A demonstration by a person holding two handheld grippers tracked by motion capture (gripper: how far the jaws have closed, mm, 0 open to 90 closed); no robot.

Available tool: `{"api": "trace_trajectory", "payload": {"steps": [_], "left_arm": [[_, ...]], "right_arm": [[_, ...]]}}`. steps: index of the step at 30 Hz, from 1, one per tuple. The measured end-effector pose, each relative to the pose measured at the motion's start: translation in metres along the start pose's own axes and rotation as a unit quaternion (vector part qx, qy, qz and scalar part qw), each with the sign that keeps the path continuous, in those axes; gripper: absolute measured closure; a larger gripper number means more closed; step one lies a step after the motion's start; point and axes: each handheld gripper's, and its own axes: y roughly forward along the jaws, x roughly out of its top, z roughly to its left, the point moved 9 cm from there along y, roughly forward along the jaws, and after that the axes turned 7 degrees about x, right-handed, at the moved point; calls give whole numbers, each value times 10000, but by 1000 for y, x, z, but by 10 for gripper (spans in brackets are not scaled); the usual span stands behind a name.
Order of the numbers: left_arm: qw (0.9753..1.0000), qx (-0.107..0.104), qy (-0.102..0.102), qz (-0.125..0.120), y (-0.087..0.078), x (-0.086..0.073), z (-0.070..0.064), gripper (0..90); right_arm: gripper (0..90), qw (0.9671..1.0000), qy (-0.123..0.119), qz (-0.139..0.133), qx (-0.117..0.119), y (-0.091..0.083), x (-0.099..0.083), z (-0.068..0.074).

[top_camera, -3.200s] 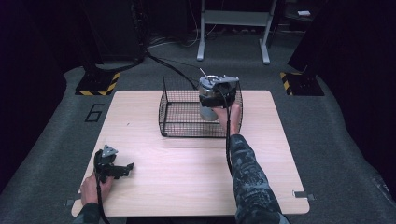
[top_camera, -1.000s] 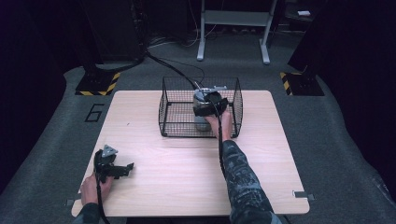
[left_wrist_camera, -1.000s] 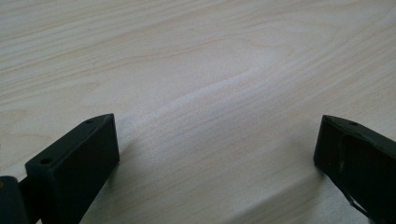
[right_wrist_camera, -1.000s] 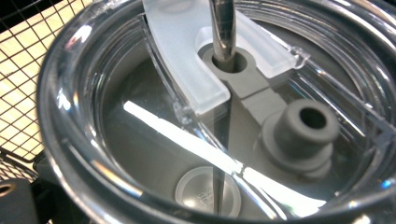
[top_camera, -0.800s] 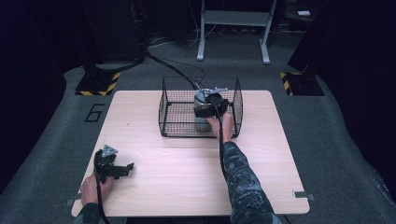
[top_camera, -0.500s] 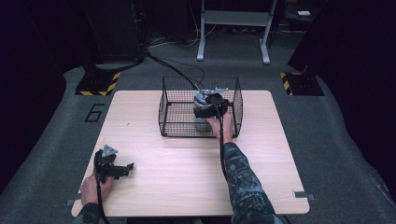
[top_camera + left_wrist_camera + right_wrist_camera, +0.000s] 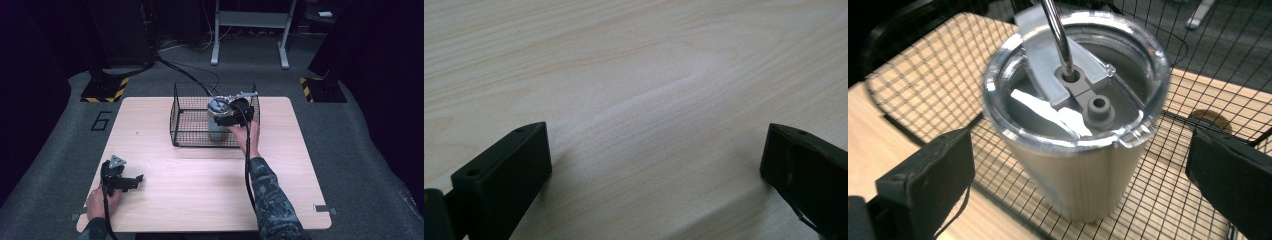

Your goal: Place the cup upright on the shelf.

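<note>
Nothing stated as a task, so progress is only a guess. A steel cup [image 7: 218, 120] with a clear lid [image 7: 1075, 75] and a metal straw [image 7: 1057, 35] stands upright inside the wire basket [image 7: 187, 117], toward its right half, on the far middle of the wooden table [image 7: 200, 185]. Looks set down already — base on the basket's mesh floor, not lifted. Right gripper [image 7: 235, 114] reaches over the basket's near right wall, just beside the cup; seen in the right gripper view with both jaws spread wide, one on each side of the cup and touching neither wall. Probably a placing step finished, with pulling the hand clear left to do; equally possible that a grab is about to begin, and hard to say which.

Left gripper [image 7: 120, 177] rests at the near left corner of the table, well apart from the basket, jaws parted over bare wood, holding nothing.

As for writing — a large "6" [image 7: 101, 120] marked on the floor left of the table. No brand or label readable on the cup or lid.
</note>
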Motion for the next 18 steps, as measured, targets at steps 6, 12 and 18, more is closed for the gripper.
{"api": "trace_trajectory", "payload": {"steps": [6, 12, 18], "left_arm": [[10000, -1, 2, -2, 0, 0, 0, 0], [10000, -2, 4, -4, 0, 0, 0, 0], [10000, -3, -1, 2, 0, 0, 0, 0]], "right_arm": [[0, 9996, -214, -160, 42, -35, -1, 5], [0, 9989, -389, -268, 41, -73, -9, 11], [0, 9984, -451, -333, -121, -111, -31, 6]]}}
